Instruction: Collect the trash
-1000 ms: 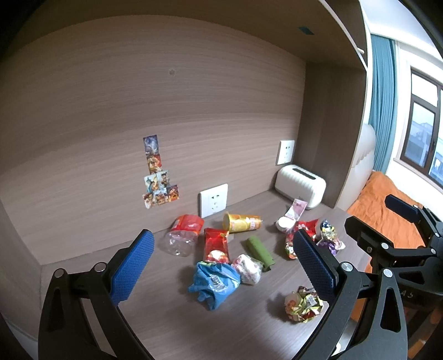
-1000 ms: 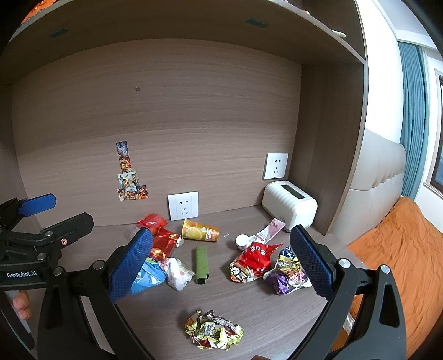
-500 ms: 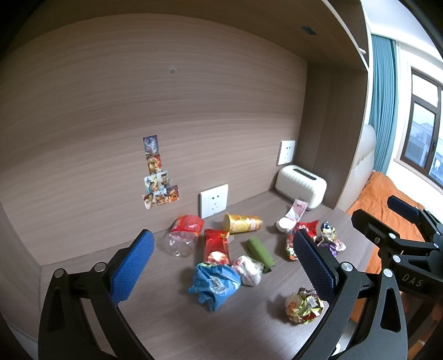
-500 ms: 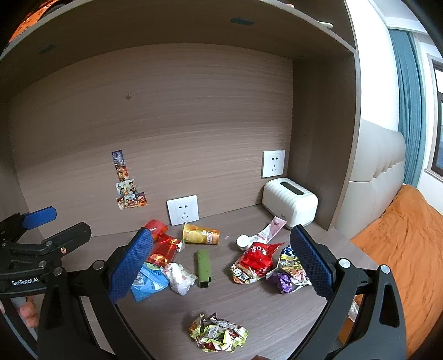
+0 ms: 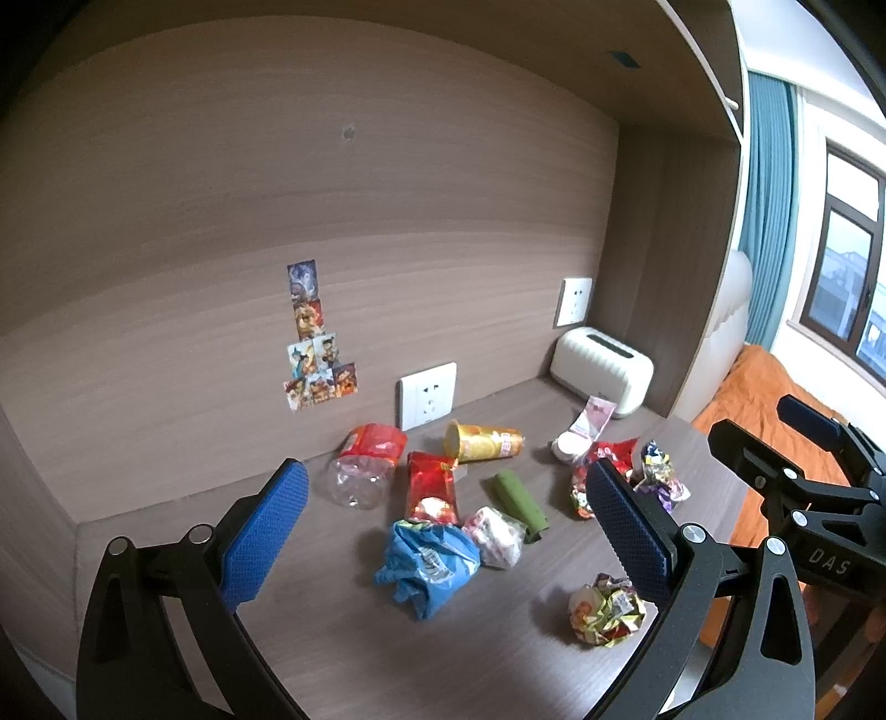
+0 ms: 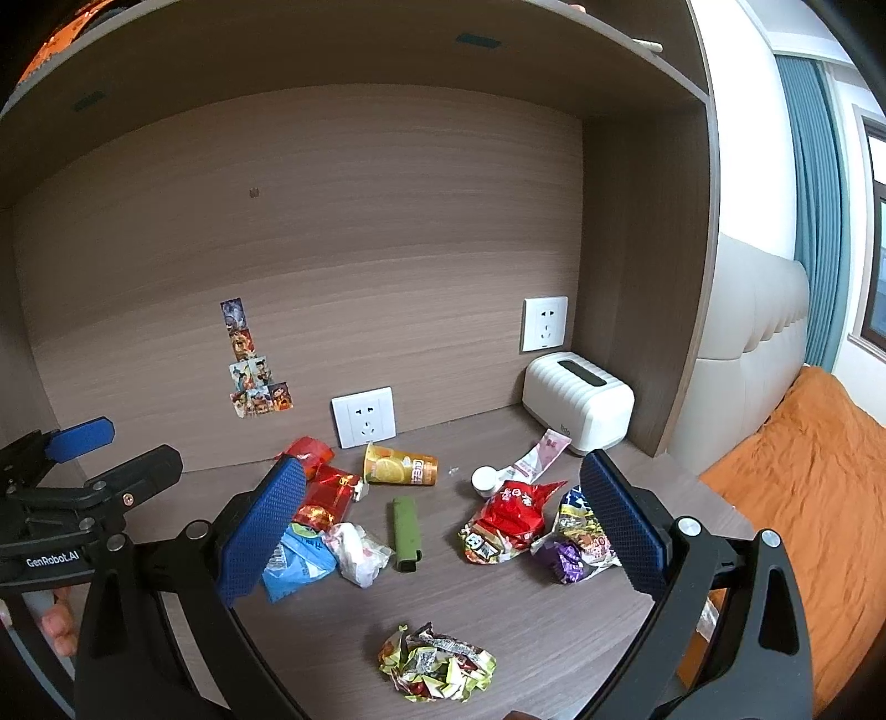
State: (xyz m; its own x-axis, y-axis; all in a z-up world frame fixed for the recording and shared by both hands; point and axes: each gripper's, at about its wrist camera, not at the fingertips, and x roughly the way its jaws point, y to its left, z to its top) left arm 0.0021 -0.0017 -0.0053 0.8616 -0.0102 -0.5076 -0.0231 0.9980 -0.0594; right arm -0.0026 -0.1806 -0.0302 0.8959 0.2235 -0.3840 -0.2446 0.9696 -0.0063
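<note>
Trash lies scattered on the wooden desk (image 6: 554, 620): a crumpled yellow-green wrapper (image 6: 436, 667) nearest me, a blue bag (image 5: 426, 562), a white crumpled wrapper (image 6: 357, 551), a green packet (image 6: 406, 533), a red bag (image 6: 506, 520), a purple-yellow bag (image 6: 576, 545), a yellow cup (image 6: 400, 465) on its side, a clear bottle (image 5: 362, 462) and a red-orange pouch (image 5: 432, 487). My left gripper (image 5: 443, 531) is open and empty above the desk's front. My right gripper (image 6: 440, 526) is open and empty, also held above the front edge.
A white toaster-like box (image 6: 578, 401) stands at the back right corner. Two wall sockets (image 6: 364, 416) and stickers (image 6: 252, 376) are on the back panel. An orange bed cover (image 6: 803, 498) lies to the right. A shelf (image 6: 387, 50) overhangs the desk.
Both grippers have drawn back and risen slightly, so the trash sits a little lower and farther in view. Nothing was grasped.
</note>
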